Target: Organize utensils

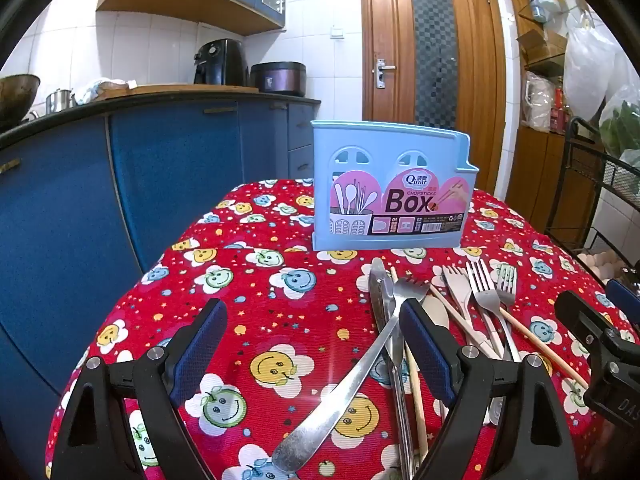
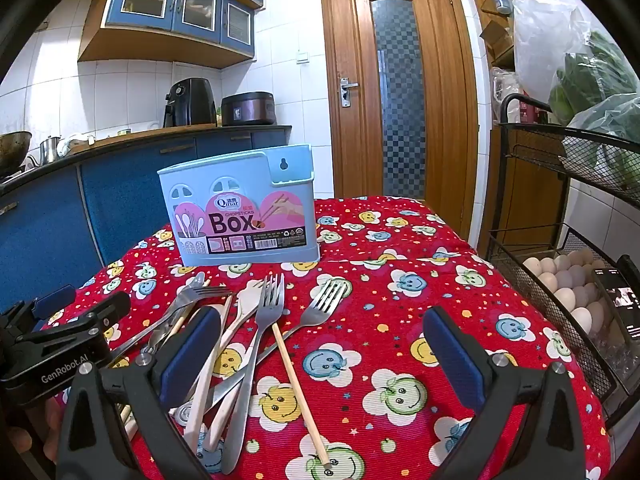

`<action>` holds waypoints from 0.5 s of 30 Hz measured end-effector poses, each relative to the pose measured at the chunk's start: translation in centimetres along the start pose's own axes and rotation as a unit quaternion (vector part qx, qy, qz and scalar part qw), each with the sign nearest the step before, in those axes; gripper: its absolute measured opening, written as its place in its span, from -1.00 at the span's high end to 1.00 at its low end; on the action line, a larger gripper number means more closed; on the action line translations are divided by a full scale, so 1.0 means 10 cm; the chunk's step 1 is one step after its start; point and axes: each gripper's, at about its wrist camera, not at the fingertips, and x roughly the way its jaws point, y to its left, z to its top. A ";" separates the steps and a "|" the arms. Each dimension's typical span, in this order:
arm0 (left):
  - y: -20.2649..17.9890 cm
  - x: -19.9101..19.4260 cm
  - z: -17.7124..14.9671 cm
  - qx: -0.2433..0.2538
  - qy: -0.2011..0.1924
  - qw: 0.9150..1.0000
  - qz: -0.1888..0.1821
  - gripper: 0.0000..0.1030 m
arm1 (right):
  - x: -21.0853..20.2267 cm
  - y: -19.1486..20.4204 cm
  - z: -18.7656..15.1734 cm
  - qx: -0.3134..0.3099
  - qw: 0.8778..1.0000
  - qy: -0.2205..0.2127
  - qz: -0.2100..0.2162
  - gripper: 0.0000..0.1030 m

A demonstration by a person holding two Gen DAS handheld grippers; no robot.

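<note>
A light blue chopsticks box [image 1: 394, 186] [image 2: 244, 216] stands upright at the far side of the red smiley tablecloth [image 1: 248, 304] [image 2: 400, 304]. In front of it lies a loose pile of utensils: metal forks [image 1: 486, 292] [image 2: 266, 320], metal tongs [image 1: 382, 300], a steel fork with a long handle [image 1: 352, 380], pale plastic forks [image 2: 224, 344] and a wooden chopstick [image 2: 300, 396]. My left gripper [image 1: 312, 328] hovers open above the cloth, its right finger over the pile. My right gripper [image 2: 320, 340] is open too, with the forks and chopstick lying below between its fingers, untouched.
Blue kitchen cabinets [image 1: 80, 208] with a counter run along the left. A wooden door [image 2: 400, 92] is behind the table. At the right stands a black wire rack [image 2: 560, 264] with a tray of eggs [image 2: 568, 284] and bagged greens.
</note>
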 end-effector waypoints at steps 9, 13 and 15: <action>0.00 0.00 0.00 0.000 0.000 1.000 0.000 -0.71 | 0.00 0.00 0.00 0.000 1.000 0.000 0.000 -1.00; 0.01 -0.01 -0.01 0.000 0.001 1.000 -0.001 -0.71 | 0.00 0.00 0.00 0.000 1.000 0.001 0.000 -1.00; 0.01 -0.01 -0.01 0.000 0.001 1.000 -0.001 -0.71 | 0.01 0.00 0.00 0.000 1.000 0.001 0.000 -1.00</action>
